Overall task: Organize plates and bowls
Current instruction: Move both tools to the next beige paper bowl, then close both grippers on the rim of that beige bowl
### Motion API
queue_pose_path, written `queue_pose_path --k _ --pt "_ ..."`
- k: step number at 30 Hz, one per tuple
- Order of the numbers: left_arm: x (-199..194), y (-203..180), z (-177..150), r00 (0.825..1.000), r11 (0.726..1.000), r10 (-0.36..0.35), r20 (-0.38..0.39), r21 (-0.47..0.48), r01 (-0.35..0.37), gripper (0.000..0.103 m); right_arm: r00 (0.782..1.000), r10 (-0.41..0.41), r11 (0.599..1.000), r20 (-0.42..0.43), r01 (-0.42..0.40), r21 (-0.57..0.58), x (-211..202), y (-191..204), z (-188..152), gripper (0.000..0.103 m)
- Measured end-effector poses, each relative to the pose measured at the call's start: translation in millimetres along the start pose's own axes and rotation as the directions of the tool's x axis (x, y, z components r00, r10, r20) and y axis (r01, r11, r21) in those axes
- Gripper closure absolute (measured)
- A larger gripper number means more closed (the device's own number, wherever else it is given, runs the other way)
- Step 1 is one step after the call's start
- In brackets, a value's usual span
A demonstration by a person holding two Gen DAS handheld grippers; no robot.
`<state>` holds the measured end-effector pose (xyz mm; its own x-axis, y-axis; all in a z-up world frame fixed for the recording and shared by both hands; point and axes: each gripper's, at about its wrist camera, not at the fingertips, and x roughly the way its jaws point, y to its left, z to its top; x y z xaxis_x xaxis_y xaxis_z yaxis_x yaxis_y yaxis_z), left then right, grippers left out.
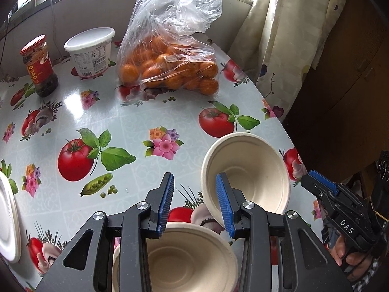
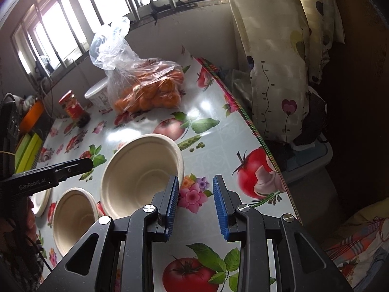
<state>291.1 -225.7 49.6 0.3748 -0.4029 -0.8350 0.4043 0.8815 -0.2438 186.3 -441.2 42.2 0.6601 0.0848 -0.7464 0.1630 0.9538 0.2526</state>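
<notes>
Two beige pulp bowls sit open side up on the tomato-print tablecloth near its front edge. The near bowl [image 1: 184, 258] rests flat. The far bowl [image 1: 245, 172] tilts, its rim close to the first. A white plate [image 1: 8, 219] lies at the left.

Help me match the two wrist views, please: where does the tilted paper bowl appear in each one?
Left wrist view: the tilted bowl is lower right of centre, just beyond the left gripper, near the table edge.
Right wrist view: the same bowl is left of centre, beside the right gripper.
Shared landmark: the bag of oranges at the far side of the table.
</notes>
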Motion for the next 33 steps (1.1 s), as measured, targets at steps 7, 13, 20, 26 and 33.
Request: queue_pose_path --k 7,13,20,26,33 --pt "10 -2 -2 1.0 1.0 0.007 -0.019 0.01 -0.007 0.066 0.999 0.03 1.0 -0.023 -0.03 0.002 10 3 -3 0.08" --pt "18 -1 -3 0.999 1.0 0.005 -0.032 0.002 -0.005 0.067 0.998 0.056 0.998 -0.042 -0.056 0.003 18 6 -6 0.081" --pt "25 -1 -5 0.999 1.0 -0.011 -0.049 0.002 0.011 0.072 0.996 0.068 0.998 -0.054 -0.068 0.008 23 7 -8 0.086" --pt "29 -2 -5 0.998 1.0 -0.02 -0.056 0.0 0.02 0.078 0.996 0.072 0.997 -0.054 -0.072 0.008 24 8 -8 0.091" --pt "31 -3 -6 0.998 1.0 -0.013 -0.059 0.004 0.014 0.084 0.996 0.077 0.997 -0.048 -0.076 0.014 24 9 -8 0.091"
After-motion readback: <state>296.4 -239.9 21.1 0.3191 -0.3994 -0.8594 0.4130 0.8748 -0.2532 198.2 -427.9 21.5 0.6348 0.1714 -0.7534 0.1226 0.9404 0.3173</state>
